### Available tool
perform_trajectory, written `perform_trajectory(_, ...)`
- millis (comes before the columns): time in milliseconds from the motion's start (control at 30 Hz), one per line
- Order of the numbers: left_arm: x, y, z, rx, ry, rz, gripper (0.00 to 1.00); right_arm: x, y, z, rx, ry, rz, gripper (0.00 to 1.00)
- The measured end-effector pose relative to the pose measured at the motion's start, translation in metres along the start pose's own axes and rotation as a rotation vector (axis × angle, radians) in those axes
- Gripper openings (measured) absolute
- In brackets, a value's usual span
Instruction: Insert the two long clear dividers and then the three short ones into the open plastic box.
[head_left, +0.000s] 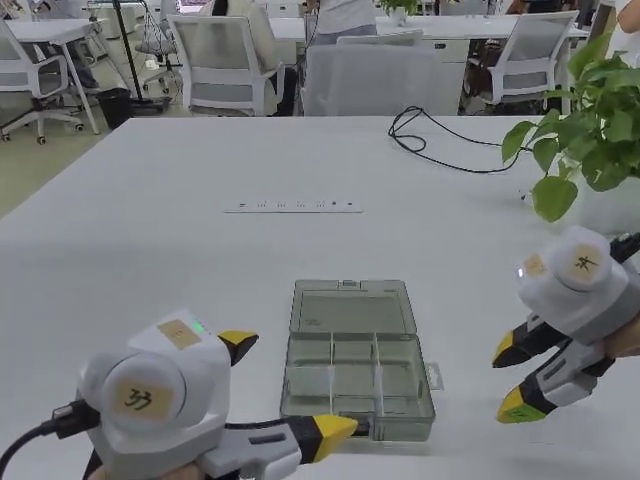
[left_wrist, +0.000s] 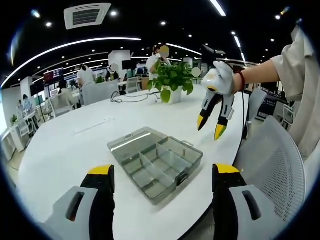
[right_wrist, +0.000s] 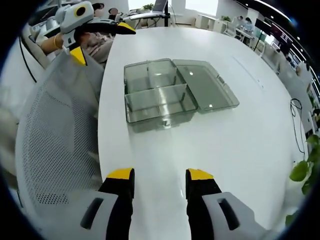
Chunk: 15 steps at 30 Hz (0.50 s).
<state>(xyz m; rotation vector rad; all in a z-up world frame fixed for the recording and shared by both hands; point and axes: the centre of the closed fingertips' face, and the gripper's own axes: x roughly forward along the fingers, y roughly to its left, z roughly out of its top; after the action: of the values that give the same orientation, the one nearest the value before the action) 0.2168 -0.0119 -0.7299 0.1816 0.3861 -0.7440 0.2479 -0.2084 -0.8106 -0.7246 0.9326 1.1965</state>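
A: Quick, where's the clear rectangular plastic box (head_left: 405, 420) (left_wrist: 195, 162) (right_wrist: 155, 121)?

B: On the white tabletop (head_left: 150, 250), close to the near edge, btw the two tools. Its clear hinged lid (head_left: 350, 305) (left_wrist: 131, 142) (right_wrist: 207, 87) lies flat open on the far side.

A: Anything in it?

B: Clear plastic dividers (head_left: 333, 362) (left_wrist: 150, 167) (right_wrist: 155, 90) stand upright in the base & split it into compartments. Exact count: can't tell, too see-through.

A: Left hand-held gripper (head_left: 285, 390) (left_wrist: 164, 170) (right_wrist: 100, 42)?

B: Low on the left in head view. Yellow-tipped jaws spread wide, nothing btw them. One tip overlaps the box's front-left corner there; touching or not, can't tell. In left gripper view the box sits ahead, framed by the two jaws.

A: Right hand-held gripper (head_left: 510, 378) (left_wrist: 210, 127) (right_wrist: 160, 174)?

B: Right of the box, clear of it, held above the tabletop. Jaws parted, narrower than the left's, also empty. In right gripper view the box lies ahead, well apart from the tips.

A: Rest of the tabletop?

B: White flat power strip (head_left: 293, 206) beyond the lid, well apart from it. Black cable (head_left: 440, 140) looped at far right. Leafy green potted plant (head_left: 585, 150) (left_wrist: 172, 77) at the right edge. White mesh-backed chair (left_wrist: 270, 160) (right_wrist: 55, 130) at the near edge, seen in both gripper views.
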Motion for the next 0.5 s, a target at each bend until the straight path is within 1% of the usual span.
perform_trajectory(33, 0.0, 0.0, 0.0, 0.001, 0.001, 0.001, 0.81, 0.001, 0.001, -0.005, 0.002, 0.008, 0.002, 0.42)
perform_trajectory(233, 0.0, 0.0, 0.0, 0.001, 0.003, 0.006, 0.81, 0.005, 0.001, -0.02, -0.009, 0.028, 0.003, 0.42)
perform_trajectory(300, -0.001, 0.0, 0.0, 0.0, 0.004, 0.009, 0.8, 0.007, 0.0, -0.026, -0.012, 0.042, 0.003, 0.42)
perform_trajectory(500, -0.001, 0.0, 0.0, 0.003, 0.007, 0.017, 0.8, 0.012, -0.003, -0.042, -0.051, 0.088, 0.003, 0.42)
